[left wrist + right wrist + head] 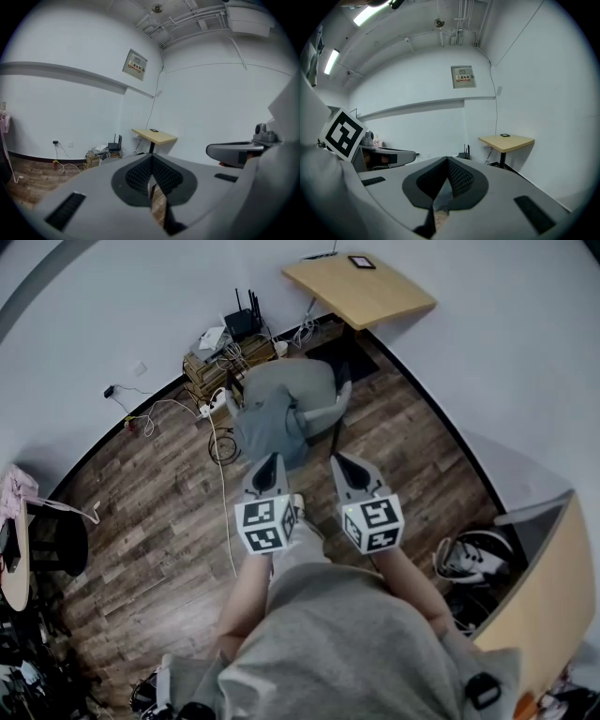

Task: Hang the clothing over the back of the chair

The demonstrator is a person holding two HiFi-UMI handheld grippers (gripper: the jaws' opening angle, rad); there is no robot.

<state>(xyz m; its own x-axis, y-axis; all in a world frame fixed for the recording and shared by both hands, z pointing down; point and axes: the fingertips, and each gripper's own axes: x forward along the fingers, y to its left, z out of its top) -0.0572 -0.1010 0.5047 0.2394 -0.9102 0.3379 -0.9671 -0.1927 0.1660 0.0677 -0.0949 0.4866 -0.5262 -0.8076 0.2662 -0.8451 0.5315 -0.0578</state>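
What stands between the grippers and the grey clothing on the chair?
Nothing visible. Only wood floor shows between the left gripper, the right gripper and the grey clothing draped on the chair. A white cable runs to their left.

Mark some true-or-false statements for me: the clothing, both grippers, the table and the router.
1. Grey clothing is draped over the chair. True.
2. The left gripper holds the clothing. False: it is shut on nothing, short of the chair.
3. The right gripper is empty. True.
4. The router sits on the wooden table. False: it sits on a low stack by the wall, left of the table.
5. The chair lies tipped over. False: it stands upright.
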